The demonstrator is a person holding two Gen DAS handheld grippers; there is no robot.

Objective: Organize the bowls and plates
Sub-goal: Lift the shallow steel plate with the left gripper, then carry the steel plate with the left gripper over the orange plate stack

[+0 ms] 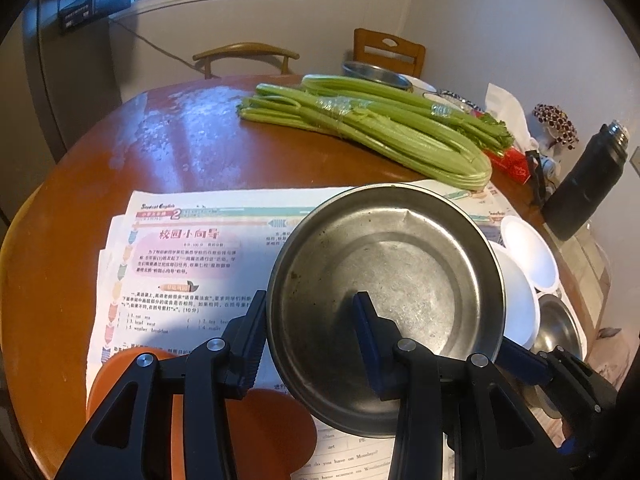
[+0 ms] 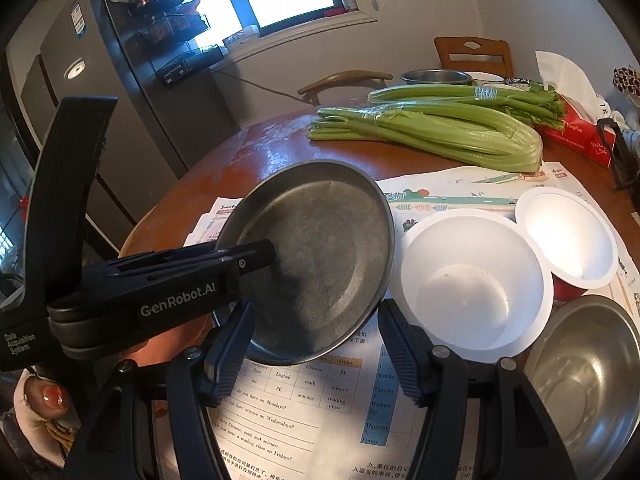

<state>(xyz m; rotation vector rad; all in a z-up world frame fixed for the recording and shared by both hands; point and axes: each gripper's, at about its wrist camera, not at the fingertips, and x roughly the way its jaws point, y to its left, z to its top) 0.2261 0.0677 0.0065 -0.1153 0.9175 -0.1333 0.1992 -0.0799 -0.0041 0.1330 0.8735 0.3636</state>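
Your left gripper [image 1: 308, 336] pinches the rim of the metal plate [image 1: 400, 280], one finger outside the wall and one inside the well; the plate hangs tilted above the printed papers [image 1: 192, 248], clear of the table [image 1: 168, 136]. Your right gripper [image 2: 316, 356] stands spread and holds nothing, its fingers low in front of the plate's near edge.

Step in hand, as judged: carrying the plate toward a stack. The next move calls for a level, slow descent onto a chosen resting place, most likely the orange dish [image 1: 276, 428] below the left gripper or the group of bowls to the right, followed by release; which is intended cannot be told.

To the right sit a large white bowl [image 2: 472, 280], a smaller white bowl [image 2: 568, 236] touching its far rim, and a steel bowl [image 2: 592, 376] nearest you. The plate's right edge overlaps the large white bowl in the left wrist view, so a swing that way risks a knock.

Farther off lie two celery bunches [image 2: 440, 132], a red tissue box [image 2: 580, 136] and a dark flask [image 1: 584, 184]; a steel basin [image 2: 436, 77] stands at the far edge.
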